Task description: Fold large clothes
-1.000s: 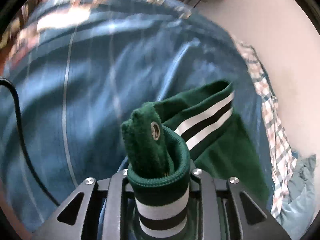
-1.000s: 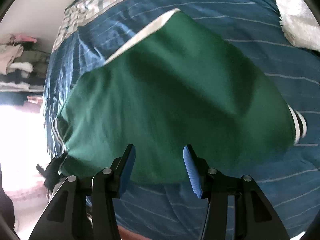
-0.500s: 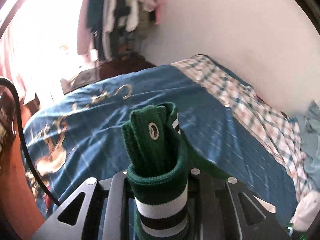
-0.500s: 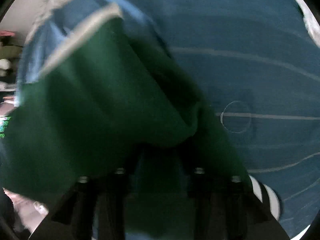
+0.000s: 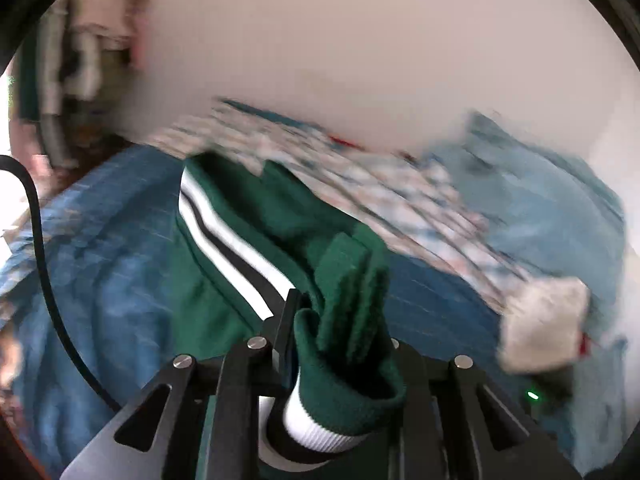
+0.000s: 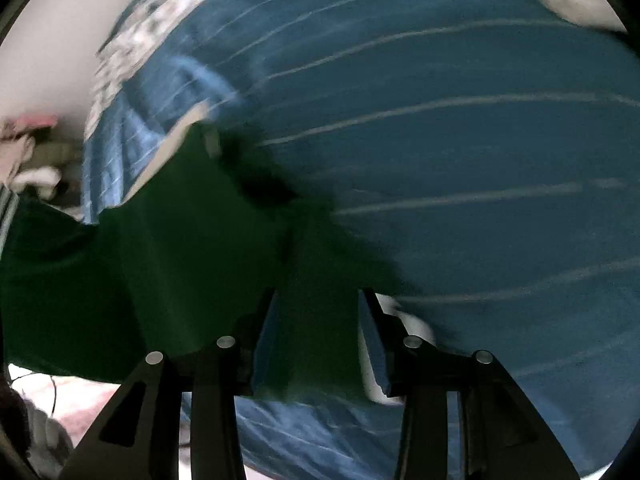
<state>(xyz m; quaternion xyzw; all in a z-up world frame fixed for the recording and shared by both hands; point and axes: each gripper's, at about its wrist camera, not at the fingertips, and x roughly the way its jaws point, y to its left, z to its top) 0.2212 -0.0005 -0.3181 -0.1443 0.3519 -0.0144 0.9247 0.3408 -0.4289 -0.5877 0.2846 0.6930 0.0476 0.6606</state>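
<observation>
A dark green garment [image 5: 240,216] with white and black stripes lies over the blue striped bedspread [image 5: 100,280]. My left gripper [image 5: 344,320] is shut on its ribbed striped cuff [image 5: 344,380], which bunches up between the jaws; the rest trails away to the upper left. In the right wrist view the green garment [image 6: 160,260] covers the lower left of the bedspread [image 6: 460,140]. A fold of it runs between the blue pads [image 6: 376,336] of my right gripper [image 6: 318,308], whose jaws are opening. The picture is blurred.
A checked cloth [image 5: 360,184] and a light blue cloth [image 5: 540,200] lie at the far side of the bed by the pale wall [image 5: 360,40]. A white lump [image 5: 540,320] sits at the right. Clothes hang at the left [image 5: 80,60]. A black cable [image 5: 40,240] crosses the left edge.
My left gripper rose and rolled with the cuff still in it, so the wall came into view. My right gripper dropped into the green fabric, its jaws narrowed, then spread again.
</observation>
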